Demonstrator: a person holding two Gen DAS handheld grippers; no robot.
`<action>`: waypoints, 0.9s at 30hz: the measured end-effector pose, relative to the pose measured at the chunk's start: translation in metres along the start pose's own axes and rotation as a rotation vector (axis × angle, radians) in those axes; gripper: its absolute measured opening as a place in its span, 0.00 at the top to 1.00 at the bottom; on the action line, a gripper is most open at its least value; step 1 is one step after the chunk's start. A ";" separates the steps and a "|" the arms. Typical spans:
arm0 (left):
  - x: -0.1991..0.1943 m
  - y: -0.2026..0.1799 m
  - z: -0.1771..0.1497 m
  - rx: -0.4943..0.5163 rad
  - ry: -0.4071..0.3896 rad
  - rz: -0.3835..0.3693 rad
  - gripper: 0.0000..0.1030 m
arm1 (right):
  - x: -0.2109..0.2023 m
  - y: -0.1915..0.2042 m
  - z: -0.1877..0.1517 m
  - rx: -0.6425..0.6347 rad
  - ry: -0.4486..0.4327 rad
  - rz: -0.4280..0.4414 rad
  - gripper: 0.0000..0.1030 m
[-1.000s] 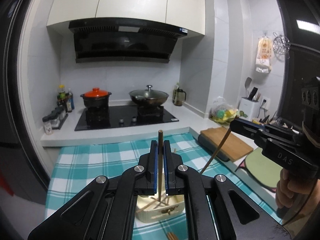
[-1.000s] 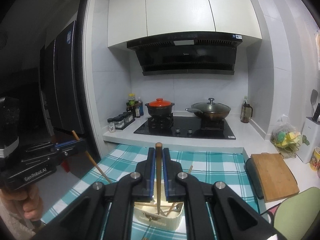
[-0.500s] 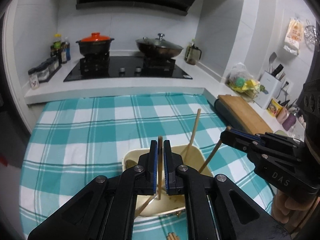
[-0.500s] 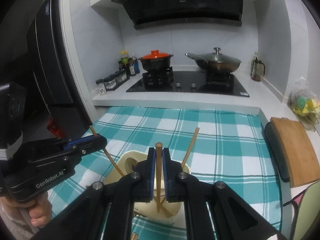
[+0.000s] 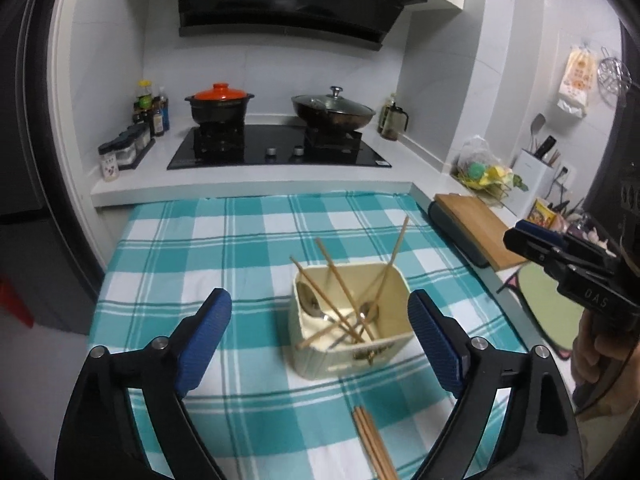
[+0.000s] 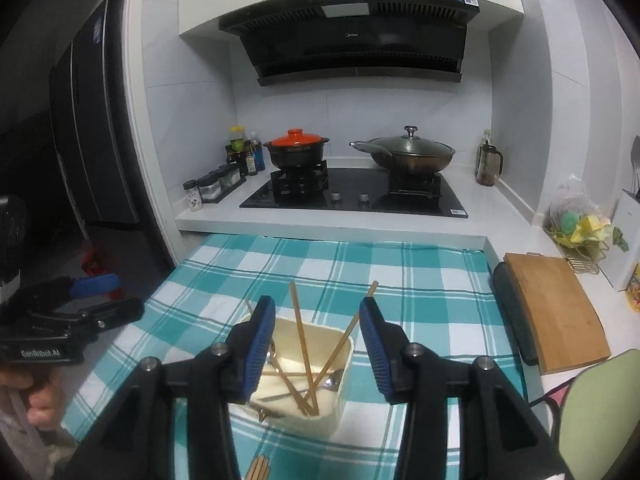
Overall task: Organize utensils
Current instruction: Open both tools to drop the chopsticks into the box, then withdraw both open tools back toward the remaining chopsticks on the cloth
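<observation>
Both my left gripper [image 5: 320, 322] and right gripper [image 6: 317, 334] have just been opening, fingers spread and empty, several chopsticks [image 5: 340, 280] now in the cream holder [image 5: 394, 354] (spoons too), a few chopsticks on the bench [image 5: 374, 438] left.

right gripper [image 6: 318, 330] jaws just opening, empty, over the cream holder [image 6: 340, 364] of chopsticks [image 6: 300, 344]; left gripper [image 6: 96, 300] at nine o'clock.
</observation>
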State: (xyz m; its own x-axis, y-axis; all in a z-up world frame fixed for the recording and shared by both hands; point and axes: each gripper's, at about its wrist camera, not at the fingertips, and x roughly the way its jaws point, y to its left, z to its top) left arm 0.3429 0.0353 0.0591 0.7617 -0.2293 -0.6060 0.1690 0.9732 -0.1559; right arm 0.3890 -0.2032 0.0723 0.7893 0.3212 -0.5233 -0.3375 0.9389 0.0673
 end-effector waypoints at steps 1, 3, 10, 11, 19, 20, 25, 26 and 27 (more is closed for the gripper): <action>-0.011 -0.001 -0.010 0.020 0.011 -0.008 0.10 | -0.011 0.002 -0.004 -0.008 0.000 0.004 0.57; -0.029 -0.004 -0.031 0.062 0.025 -0.006 0.09 | -0.034 0.005 -0.017 -0.030 0.003 0.005 0.57; -0.051 -0.017 -0.121 0.069 0.079 0.003 0.06 | -0.093 0.012 -0.083 -0.075 0.040 -0.008 0.57; -0.050 -0.019 -0.132 0.056 0.082 -0.001 0.06 | -0.096 0.013 -0.093 -0.081 0.047 -0.015 0.57; -0.001 -0.040 -0.232 -0.057 0.188 -0.022 0.06 | -0.100 0.027 -0.209 -0.055 0.063 -0.116 0.57; 0.006 -0.042 -0.241 -0.061 0.210 -0.021 0.06 | -0.097 0.030 -0.225 -0.045 0.064 -0.134 0.57; 0.028 -0.052 -0.267 -0.077 0.254 -0.030 0.06 | -0.084 0.037 -0.288 0.041 0.122 -0.133 0.57; 0.031 -0.053 -0.267 -0.078 0.256 -0.035 0.06 | -0.083 0.038 -0.297 0.043 0.128 -0.132 0.57; 0.035 -0.054 -0.268 -0.079 0.255 -0.036 0.06 | -0.082 0.039 -0.302 0.042 0.131 -0.135 0.57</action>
State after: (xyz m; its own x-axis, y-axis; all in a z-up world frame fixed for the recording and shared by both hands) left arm 0.1923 -0.0294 -0.1628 0.5718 -0.2705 -0.7745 0.1364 0.9623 -0.2354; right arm 0.1560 -0.2307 -0.1388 0.7513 0.1754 -0.6362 -0.2091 0.9776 0.0227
